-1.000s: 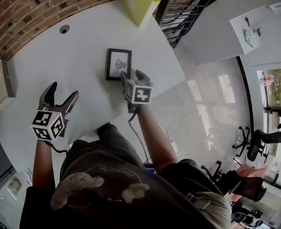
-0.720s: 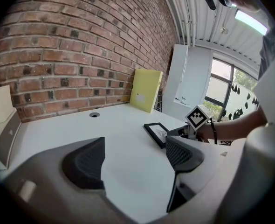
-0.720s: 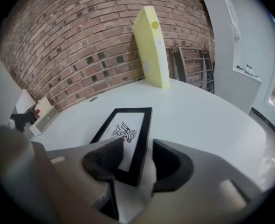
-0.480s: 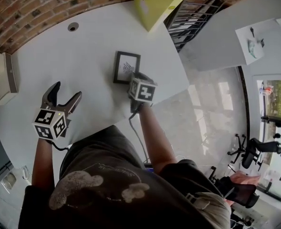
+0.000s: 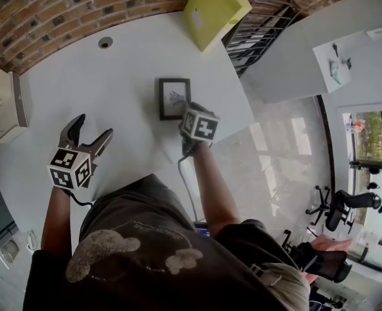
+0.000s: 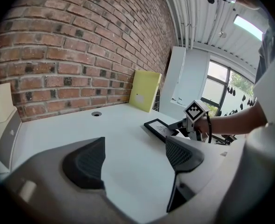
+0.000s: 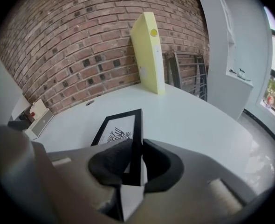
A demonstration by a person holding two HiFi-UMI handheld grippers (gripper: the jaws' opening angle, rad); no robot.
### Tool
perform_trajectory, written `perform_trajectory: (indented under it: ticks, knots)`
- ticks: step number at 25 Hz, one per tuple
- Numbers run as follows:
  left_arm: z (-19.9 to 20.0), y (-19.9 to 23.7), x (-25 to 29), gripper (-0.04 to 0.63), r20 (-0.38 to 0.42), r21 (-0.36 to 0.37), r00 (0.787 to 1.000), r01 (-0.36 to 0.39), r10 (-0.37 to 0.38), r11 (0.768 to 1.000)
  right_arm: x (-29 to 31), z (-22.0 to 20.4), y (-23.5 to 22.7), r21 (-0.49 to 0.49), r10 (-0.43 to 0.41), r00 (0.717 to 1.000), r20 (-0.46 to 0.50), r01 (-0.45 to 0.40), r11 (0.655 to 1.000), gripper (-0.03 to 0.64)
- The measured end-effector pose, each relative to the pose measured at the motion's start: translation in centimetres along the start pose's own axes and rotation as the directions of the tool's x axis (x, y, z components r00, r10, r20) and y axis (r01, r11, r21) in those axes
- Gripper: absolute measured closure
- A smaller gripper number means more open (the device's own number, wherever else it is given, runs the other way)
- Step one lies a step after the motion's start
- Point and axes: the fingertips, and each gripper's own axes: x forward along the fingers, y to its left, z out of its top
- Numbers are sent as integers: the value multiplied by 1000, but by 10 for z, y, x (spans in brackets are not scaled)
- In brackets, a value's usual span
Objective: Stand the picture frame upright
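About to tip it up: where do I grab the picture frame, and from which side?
Grip the thin black rim of the picture frame at its near right corner, coming low from the person's side: it lies flat on the table, so only an edge can be pinched. The right gripper has its jaws closing across that rim.

Head view steeply down over table [image 5: 123, 67], gripper views low along jaws — all share picture frame [image 5: 174, 98].

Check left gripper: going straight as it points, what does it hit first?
For the left gripper, probably the yellow board at the wall, far off; only bare table lies between. The picture frame sits right of that line.
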Motion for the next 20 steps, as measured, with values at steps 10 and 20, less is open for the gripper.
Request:
perform_trajectory:
  ticks: [10, 20]
  knots:
    - [38, 0, -7, 195, 87, 66, 996, -5, -1, 998, -50, 56, 33, -298, 120, 984, 135, -75, 952, 540]
    - [77, -9, -5, 198, 151, 161, 989, -26, 2, 987, -112, 103, 109, -717, 300, 915, 271, -16, 697, 540]
